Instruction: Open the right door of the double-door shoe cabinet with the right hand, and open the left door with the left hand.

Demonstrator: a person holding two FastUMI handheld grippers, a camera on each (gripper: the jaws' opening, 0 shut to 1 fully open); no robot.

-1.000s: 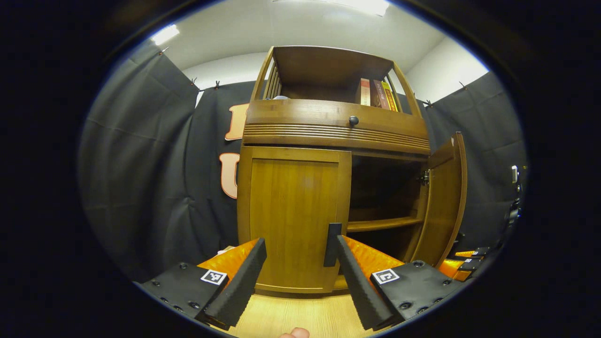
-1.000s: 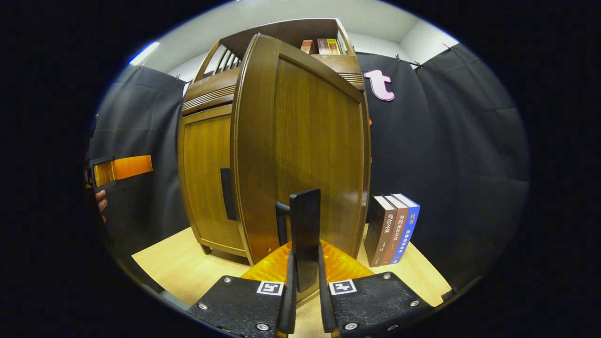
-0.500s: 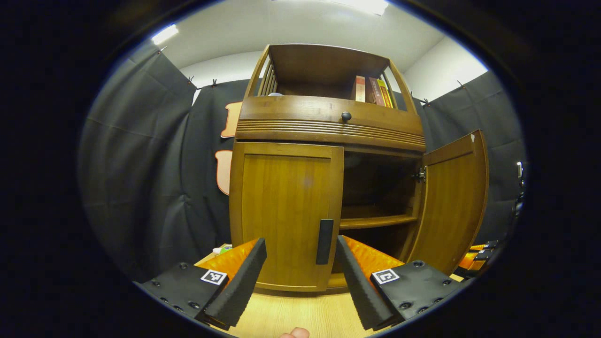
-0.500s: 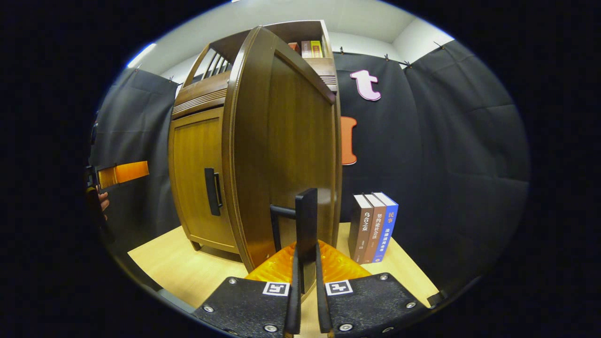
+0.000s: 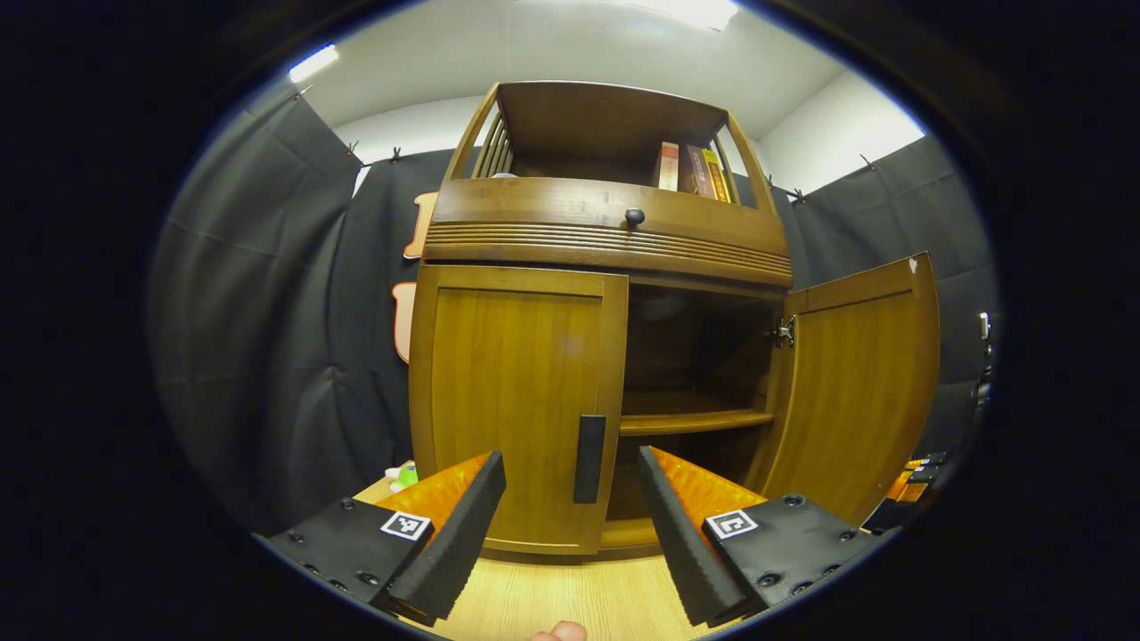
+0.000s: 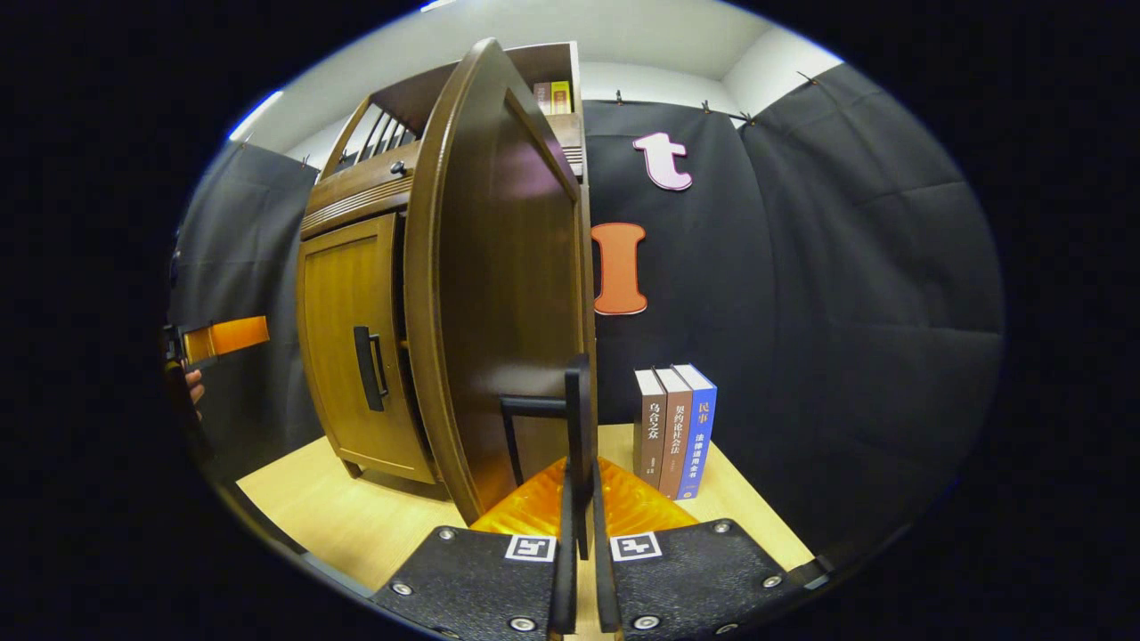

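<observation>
I see the right gripper (image 6: 579,570) clamped on the right door handle (image 6: 577,427), both fingers pinching the bar. Right door (image 5: 855,392) stands swung wide, well off the shoe cabinet (image 5: 606,240), with the inner shelf (image 5: 690,418) exposed. Left gripper (image 5: 570,525) hangs spread wide and holds nothing, sitting in front of the left door (image 5: 512,401), apart from it. That door is closed, and its handle (image 5: 589,445) sits above the gap between the fingers. Three books (image 6: 674,427) stand upright on the bench (image 6: 356,525) just right of the cabinet.
</observation>
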